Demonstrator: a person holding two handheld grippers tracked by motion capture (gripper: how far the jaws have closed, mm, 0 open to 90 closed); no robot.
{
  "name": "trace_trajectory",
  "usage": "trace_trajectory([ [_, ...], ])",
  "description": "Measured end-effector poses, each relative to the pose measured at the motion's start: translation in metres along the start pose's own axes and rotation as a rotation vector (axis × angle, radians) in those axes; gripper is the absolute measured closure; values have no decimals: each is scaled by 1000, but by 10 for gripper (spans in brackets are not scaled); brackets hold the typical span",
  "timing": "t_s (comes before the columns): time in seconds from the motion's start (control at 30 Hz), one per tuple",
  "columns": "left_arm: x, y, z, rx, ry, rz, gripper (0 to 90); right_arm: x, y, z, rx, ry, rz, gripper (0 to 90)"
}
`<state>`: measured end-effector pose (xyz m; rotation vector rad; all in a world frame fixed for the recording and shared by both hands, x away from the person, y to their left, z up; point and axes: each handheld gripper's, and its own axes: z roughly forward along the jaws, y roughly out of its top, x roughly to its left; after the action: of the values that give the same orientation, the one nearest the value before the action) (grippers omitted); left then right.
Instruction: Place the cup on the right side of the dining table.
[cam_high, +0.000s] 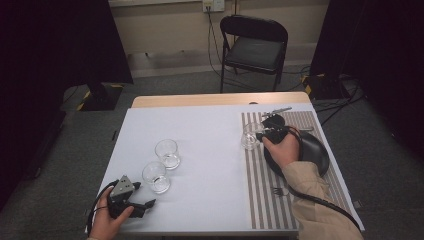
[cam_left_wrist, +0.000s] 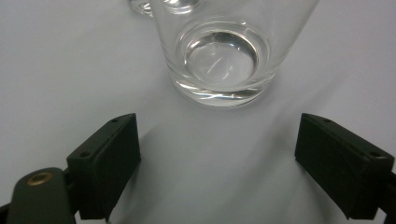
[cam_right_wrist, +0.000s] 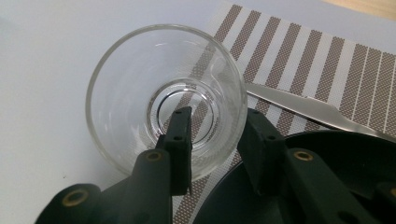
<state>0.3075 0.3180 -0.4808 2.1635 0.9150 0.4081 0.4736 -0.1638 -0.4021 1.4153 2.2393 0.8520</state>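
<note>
Three glasses stand on the bench (cam_high: 210, 125), and the one that matters now is the glass (cam_right_wrist: 166, 98) at the left edge of the striped placemat (cam_high: 260, 200), just beside the black plate (cam_high: 312, 150). The right claw (cam_right_wrist: 215, 140) straddles its near wall: one jaw stands inside the cup, the other outside by the plate, with the rim between them. The jaws stand slightly apart and the pads do not look pressed on the wall, so I judge the grip loose. The glass sits upright, its axis vertical, directly ahead of that claw, so the coming move likely turns on drawing the jaws back clear of the rim without tipping it. A knife (cam_right_wrist: 303, 105) lies on the mat just beyond.

The left claw (cam_left_wrist: 219, 158) rests near the front left corner of the bench, jaws wide apart and empty. The nearest glass (cam_left_wrist: 217, 51) of the other two stands just ahead of it, centred between the jaws but untouched; the far glass (cam_high: 167, 152) stands beyond.
</note>
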Motion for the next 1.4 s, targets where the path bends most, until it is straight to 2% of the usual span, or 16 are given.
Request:
trace_trajectory([
  [0.43, 0, 0, 0, 0, 0, 0, 131, 4, -4, -6, -8, 8, 1, 591],
  [0.63, 0, 0, 0, 0, 0, 0, 132, 5, 0, -11, -34, 12, 5, 555],
  [0.77, 0, 0, 0, 0, 0, 0, 132, 5, 3, -14, -72, 23, 27, 525],
  [0.8, 0, 0, 0, 0, 0, 0, 131, 5, 4, -15, -82, 28, 36, 492],
  [0.87, 0, 0, 0, 0, 0, 0, 131, 5, 5, -15, -51, 44, 35, 452],
  [0.97, 0, 0, 0, 0, 1, 0, 132, 8, 3, -12, -48, 56, 19, 402],
  [1.2, 0, 0, 0, 0, 0, 0, 131, 8, 1, -8, -32, 88, 23, 292],
  [1.4, 0, 0, 0, 0, -1, -3, 132, 8, 1, -10, -11, 107, 27, 256],
])
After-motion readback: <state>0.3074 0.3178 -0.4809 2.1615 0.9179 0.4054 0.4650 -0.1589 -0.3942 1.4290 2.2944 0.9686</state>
